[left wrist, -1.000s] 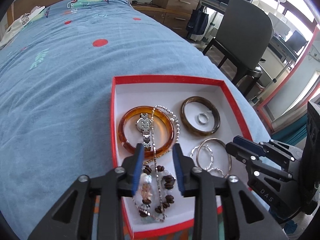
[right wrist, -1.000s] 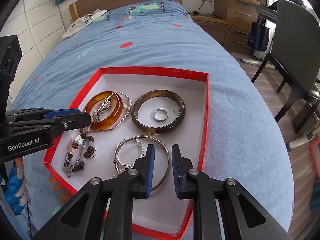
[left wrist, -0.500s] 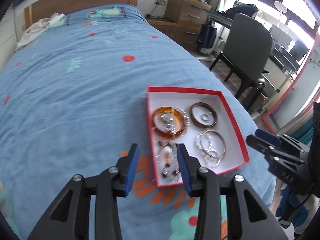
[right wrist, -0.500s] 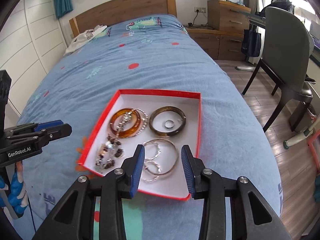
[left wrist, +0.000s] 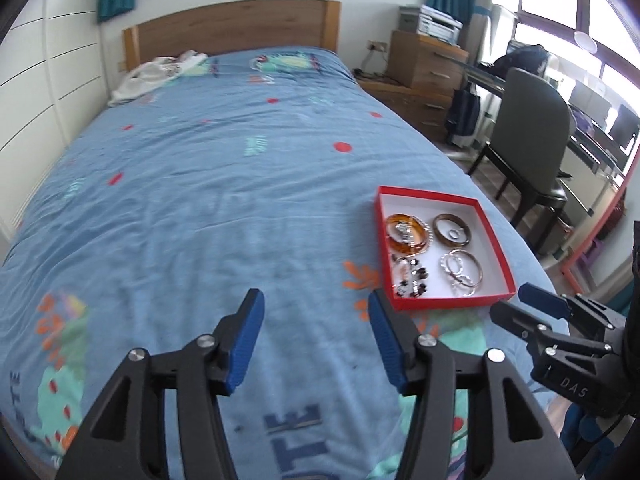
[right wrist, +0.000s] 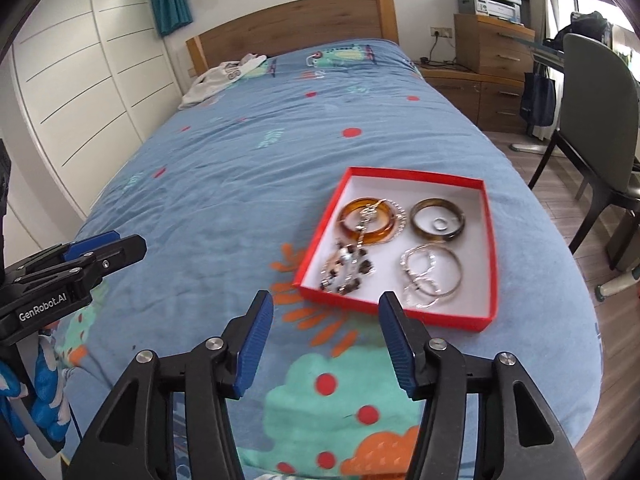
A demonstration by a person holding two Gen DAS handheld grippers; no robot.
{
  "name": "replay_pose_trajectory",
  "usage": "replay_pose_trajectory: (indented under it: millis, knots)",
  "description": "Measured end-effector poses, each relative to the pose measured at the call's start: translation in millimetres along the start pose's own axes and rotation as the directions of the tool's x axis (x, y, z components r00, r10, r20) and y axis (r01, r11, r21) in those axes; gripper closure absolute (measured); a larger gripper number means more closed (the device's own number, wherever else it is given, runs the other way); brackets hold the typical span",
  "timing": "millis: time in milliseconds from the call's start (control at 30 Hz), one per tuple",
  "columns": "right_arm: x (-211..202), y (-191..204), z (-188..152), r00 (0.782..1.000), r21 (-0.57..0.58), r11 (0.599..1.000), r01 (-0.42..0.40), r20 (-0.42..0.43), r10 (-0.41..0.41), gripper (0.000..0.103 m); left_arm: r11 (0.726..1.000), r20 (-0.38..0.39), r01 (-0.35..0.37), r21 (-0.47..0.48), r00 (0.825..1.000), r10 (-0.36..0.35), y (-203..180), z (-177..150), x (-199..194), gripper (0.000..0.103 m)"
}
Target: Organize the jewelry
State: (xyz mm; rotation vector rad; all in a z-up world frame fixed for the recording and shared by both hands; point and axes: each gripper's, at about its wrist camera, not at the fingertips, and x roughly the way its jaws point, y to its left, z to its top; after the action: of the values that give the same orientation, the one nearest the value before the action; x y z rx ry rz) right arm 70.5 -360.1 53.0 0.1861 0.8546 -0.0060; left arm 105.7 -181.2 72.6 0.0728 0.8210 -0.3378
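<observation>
A red box with a white inside (left wrist: pixel 489 216) (right wrist: pixel 490 248) lies on the blue bedspread near the bed's right edge. In it are an amber bangle (left wrist: pixel 404 229) (right wrist: pixel 370 216) with a silver watch and chain across it, a dark bangle (left wrist: pixel 452 230) (right wrist: pixel 438 220) around a small ring, thin metal hoops (left wrist: pixel 462 270) (right wrist: pixel 430 272) and a brown bead bracelet (left wrist: pixel 410 280) (right wrist: pixel 346 268). My left gripper (left wrist: pixel 316 338) hangs over bare bedspread to the left of the box, jaws opening, nothing between them. My right gripper (right wrist: pixel 326 332) hovers before the box's near edge, jaws opening and empty.
White clothing (right wrist: pixel 224 76) lies by the wooden headboard (right wrist: pixel 296 28). A grey chair (right wrist: pixel 596 120) and a wooden drawer unit (right wrist: pixel 492 48) stand right of the bed. White wardrobe doors (right wrist: pixel 80 80) run along the left.
Both grippers have pulled back and up from the box, and their jaws have widened. The left one left the bead bracelet lying in the box and swung left over the bedspread.
</observation>
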Motion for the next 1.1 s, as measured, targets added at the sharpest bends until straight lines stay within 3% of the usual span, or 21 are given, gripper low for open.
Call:
replay_pose_trajectory:
  millis: [133,400,667,833,1100]
  knots:
    - [-7,20,-10,1.000,-0.003,1.000,-0.016,0.003,0.016,0.045,0.999,0.019,-0.037,-0.016,0.999,0.038,19,-17,-27,0.038]
    - [-28,55,-25,1.000,-0.031,1.000,-0.004,0.025,0.004,0.025,0.992,0.066,-0.111,-0.067,0.991,0.116,55,-40,-70,0.037]
    - [-52,83,-30,0.998,-0.069,0.998,0.010,0.062,-0.006,0.006,0.972,0.130,-0.208,-0.110,0.967,0.221,84,-53,-110,0.037]
    - [-60,92,-35,0.997,-0.068,0.998,0.006,0.076,-0.001,0.001,0.955,0.153,-0.261,-0.142,0.947,0.281,95,-55,-127,0.037]
    - [-61,95,-44,0.997,-0.058,0.998,0.023,0.076,-0.018,0.001,0.947,0.167,-0.271,-0.172,0.939,0.299,107,-58,-137,0.037]
